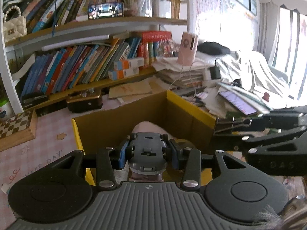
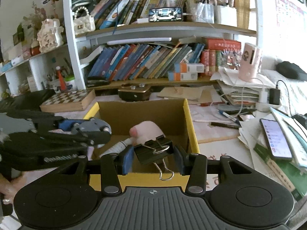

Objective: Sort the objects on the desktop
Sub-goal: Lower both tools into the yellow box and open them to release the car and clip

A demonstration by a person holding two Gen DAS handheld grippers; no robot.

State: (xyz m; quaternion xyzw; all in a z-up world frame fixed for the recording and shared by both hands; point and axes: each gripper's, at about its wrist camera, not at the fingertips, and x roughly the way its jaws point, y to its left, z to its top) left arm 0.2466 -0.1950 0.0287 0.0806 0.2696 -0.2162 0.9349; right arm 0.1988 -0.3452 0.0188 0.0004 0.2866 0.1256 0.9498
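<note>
A yellow-rimmed cardboard box [image 1: 191,105] [image 2: 190,122] stands on the pink desk mat. Inside lie a pink rounded object [image 2: 146,131] [image 1: 147,127] and a small white tube [image 2: 119,145]. My left gripper [image 1: 147,153] is shut on a grey toy car [image 1: 146,149], held underside up above the box; it shows at the left in the right wrist view [image 2: 92,129]. My right gripper [image 2: 153,156] is shut on a black binder clip [image 2: 152,148] over the box's near edge. The clip also shows at the right in the left wrist view [image 1: 230,126].
A chessboard box [image 2: 67,100] and a dark case [image 2: 134,93] lie behind the box. Bookshelves [image 2: 144,63] fill the back. To the right are paper stacks, pens [image 2: 228,116], a phone [image 2: 275,138], a pink cup [image 2: 250,65] and cables.
</note>
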